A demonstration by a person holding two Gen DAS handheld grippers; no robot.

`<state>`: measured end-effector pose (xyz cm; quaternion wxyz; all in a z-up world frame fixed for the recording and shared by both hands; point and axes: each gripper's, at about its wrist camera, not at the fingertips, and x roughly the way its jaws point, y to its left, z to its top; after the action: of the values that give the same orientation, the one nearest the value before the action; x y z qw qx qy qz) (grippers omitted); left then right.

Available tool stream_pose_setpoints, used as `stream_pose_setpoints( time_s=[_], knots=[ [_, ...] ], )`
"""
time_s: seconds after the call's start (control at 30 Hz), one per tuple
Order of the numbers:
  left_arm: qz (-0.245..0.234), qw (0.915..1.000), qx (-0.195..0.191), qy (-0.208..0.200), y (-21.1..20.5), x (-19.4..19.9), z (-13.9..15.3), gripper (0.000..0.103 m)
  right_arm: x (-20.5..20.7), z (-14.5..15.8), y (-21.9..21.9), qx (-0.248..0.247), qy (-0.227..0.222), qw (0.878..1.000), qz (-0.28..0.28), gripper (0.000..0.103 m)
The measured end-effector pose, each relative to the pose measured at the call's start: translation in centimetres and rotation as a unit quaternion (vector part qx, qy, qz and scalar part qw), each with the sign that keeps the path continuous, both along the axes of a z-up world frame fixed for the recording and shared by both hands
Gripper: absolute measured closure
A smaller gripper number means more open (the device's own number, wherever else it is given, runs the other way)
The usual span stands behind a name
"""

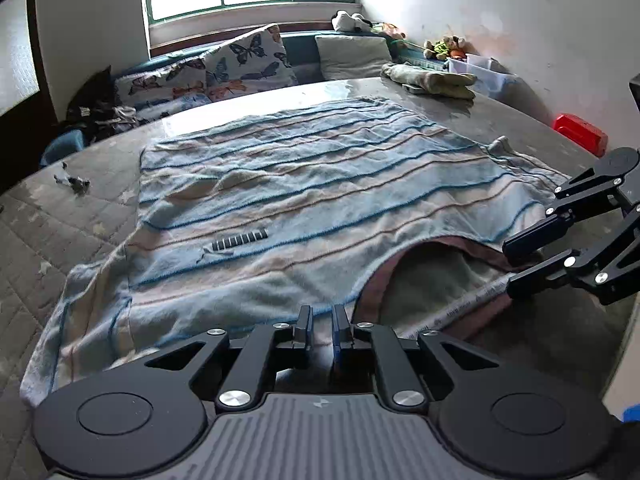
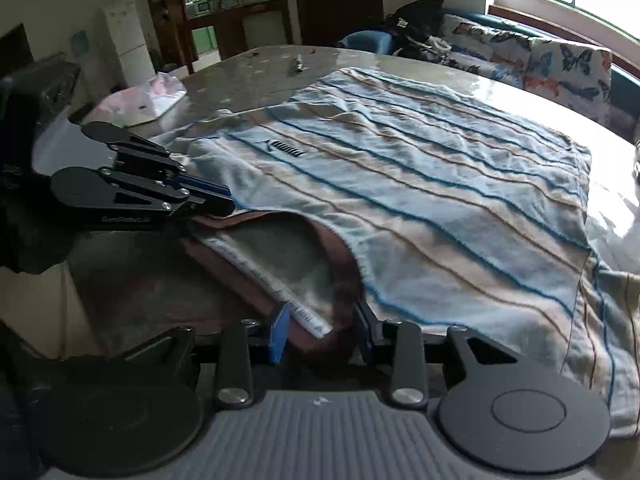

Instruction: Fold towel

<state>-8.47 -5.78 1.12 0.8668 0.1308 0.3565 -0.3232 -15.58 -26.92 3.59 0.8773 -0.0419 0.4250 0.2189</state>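
A blue-and-beige striped towel [image 1: 300, 184] [image 2: 420, 184] lies spread on the grey table [image 1: 60, 240], folded over on itself. At its near edge the top layer curls back and shows a maroon hem and a white label strip [image 2: 280, 292]. My left gripper [image 1: 323, 320] [image 2: 224, 200] sits low at that near edge, its jaws only a narrow slit apart, and no cloth shows pinched between them. My right gripper [image 2: 322, 332] [image 1: 508, 266] stands open around the maroon hem corner, with its pads clear of the cloth.
A folded green cloth [image 1: 432, 78], a clear plastic box [image 1: 480, 68] and a red box [image 1: 580, 132] sit at the table's far right. A small dark object [image 1: 74, 182] lies left of the towel. A pink-white bag [image 2: 140, 100] rests on another corner. Butterfly cushions [image 1: 240, 60] line the bench beyond.
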Motion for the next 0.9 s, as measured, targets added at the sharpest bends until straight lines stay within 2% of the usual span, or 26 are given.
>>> stream_pose_setpoints(
  time_s=[0.1,0.17,0.23,0.3,0.47,0.57,0.73,0.9],
  knots=[
    [-0.002,1.0000,-0.004,0.009,0.3,0.1,0.4,0.088,-0.1,1.3,-0.8,0.005,-0.020,1.000,-0.010,0.067],
    [-0.002,1.0000,-0.006,-0.002,-0.1,0.2,0.9,0.081,0.3,2.0,-1.6,0.004,-0.034,0.999,-0.029,0.060],
    [-0.001,0.9999,-0.008,-0.013,-0.3,0.1,1.2,0.067,0.7,2.2,-2.8,-0.003,-0.043,0.997,-0.061,0.059],
    [0.000,0.9998,-0.004,-0.019,-0.4,0.0,1.2,0.061,0.9,2.0,-3.8,-0.022,-0.051,0.995,-0.087,0.059],
    [-0.005,0.9999,0.008,-0.006,-0.4,-0.4,0.0,0.061,1.0,0.0,-7.1,-0.027,-0.014,0.989,-0.147,0.059],
    [-0.009,0.9999,0.008,0.000,0.0,-0.9,-0.3,0.057,-0.4,-0.9,-7.6,-0.047,-0.013,0.989,-0.142,0.059],
    [-0.014,0.9999,0.007,0.003,0.3,-1.0,-0.2,0.057,-1.5,0.0,-8.1,-0.051,0.005,0.989,-0.141,0.059],
    [-0.012,0.9999,0.005,0.004,0.4,-0.9,-0.3,0.057,0.0,1.0,-10.1,-0.055,-0.031,0.981,-0.182,0.058]
  ],
)
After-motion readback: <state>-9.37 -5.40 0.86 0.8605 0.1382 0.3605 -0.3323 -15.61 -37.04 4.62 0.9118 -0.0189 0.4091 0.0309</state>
